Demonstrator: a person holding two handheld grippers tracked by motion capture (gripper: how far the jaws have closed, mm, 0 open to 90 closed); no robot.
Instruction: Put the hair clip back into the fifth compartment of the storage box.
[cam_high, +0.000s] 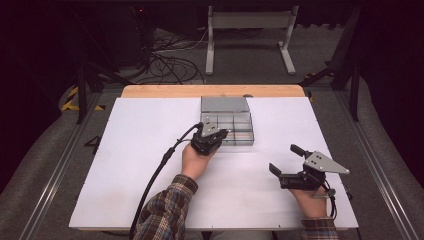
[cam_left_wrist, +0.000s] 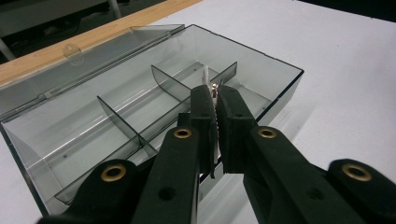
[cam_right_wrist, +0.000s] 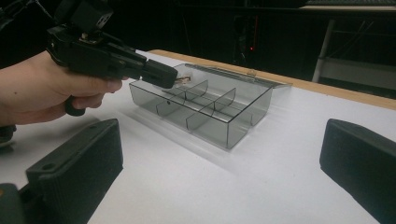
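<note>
My left gripper (cam_left_wrist: 215, 100) pinches a small part (cam_left_wrist: 214, 87) at frame centre, over the box (cam_left_wrist: 280, 70). Thin grip: it may slip into the wrong compartment. My right gripper (cam_high: 285, 161) idles open, lower right.

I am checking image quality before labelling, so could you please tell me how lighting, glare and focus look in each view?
High view: the white table is evenly lit, surroundings dark, the compartment box small but legible. Left gripper view: the left hand-held gripper is close and slightly soft, pale reflections lie on the open lid, and the small item it pinches is hard to identify. Right gripper view: the right hand-held gripper blurs near the lens, background murky.
</note>
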